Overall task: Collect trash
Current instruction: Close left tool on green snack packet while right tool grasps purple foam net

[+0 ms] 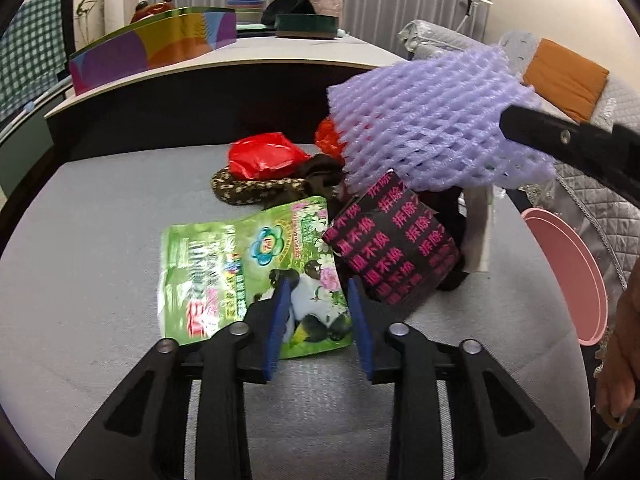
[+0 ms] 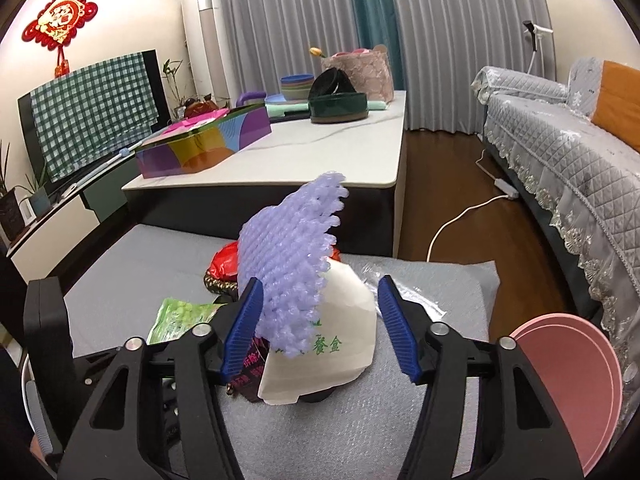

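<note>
Left gripper (image 1: 318, 316) hovering part-spread over green pouch (image 1: 248, 264), right gripper (image 2: 320, 322) spread, purple foam net (image 2: 292, 256) leaning on its left pad, grip unclear

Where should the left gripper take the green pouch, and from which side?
Its near bottom edge, straight from the camera side. The green pouch lies flat on the grey mat, that edge already sitting between the left gripper pads. Its far right corner tucks under the black wrap, so a near-edge pinch probably lifts it clear without snagging.
</note>
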Available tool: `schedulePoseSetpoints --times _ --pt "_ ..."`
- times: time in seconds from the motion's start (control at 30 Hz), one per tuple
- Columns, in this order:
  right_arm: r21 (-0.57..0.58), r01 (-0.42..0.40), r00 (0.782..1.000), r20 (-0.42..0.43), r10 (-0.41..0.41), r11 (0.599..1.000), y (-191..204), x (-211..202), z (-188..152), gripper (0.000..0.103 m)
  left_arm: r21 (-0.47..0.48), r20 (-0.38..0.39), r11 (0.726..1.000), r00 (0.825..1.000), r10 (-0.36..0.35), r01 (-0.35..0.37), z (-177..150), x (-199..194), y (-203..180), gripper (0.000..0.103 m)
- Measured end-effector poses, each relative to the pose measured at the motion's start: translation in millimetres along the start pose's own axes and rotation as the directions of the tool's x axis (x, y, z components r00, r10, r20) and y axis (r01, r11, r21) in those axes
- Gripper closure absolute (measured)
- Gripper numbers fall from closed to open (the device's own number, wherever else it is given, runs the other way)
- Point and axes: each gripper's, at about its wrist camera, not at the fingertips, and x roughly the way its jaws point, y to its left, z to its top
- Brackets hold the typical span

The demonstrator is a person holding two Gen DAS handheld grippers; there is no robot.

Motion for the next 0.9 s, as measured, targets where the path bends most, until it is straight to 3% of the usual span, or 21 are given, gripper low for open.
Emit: schedulePoseSetpoints --times 0.07,0.17,0.27,0.5,0.9 --pt "0.003 -0.011 1.000 -0.012 0.011 1.000 0.4 2.4 -0.8 0.055 0.002 0.007 1.000 1.000 0.007 -0.007 0.3 -3.9 1.0 0.087" --pt "-0.004 -0.038 0.999 -0.026 0.037 0.999 4.0 3.5 -1.5 0.078 0.004 0.031 1.000 0.999 0.018 -0.018 0.5 -12.6 3.2 0.094" --pt "-0.034 -0.045 0.999 -0.009 0.045 0.998 11.7 -3.2 -0.8 0.091 -0.006 0.060 0.999 0.998 0.035 -0.034 2.8 -23.2 9.8 0.097" --pt "-0.045 -0.035 0.997 0.067 0.038 0.998 16.5 -32.3 4.0 0.092 -0.021 0.132 0.998 0.990 0.056 -0.054 6.5 -51.0 24.0 0.100" --pt "-0.065 0.018 0.985 0.170 -0.006 0.998 19.9 -81.1 4.5 0.092 -0.026 0.245 1.000 0.969 0.013 -0.007 18.2 -96.7 33.4 0.103"
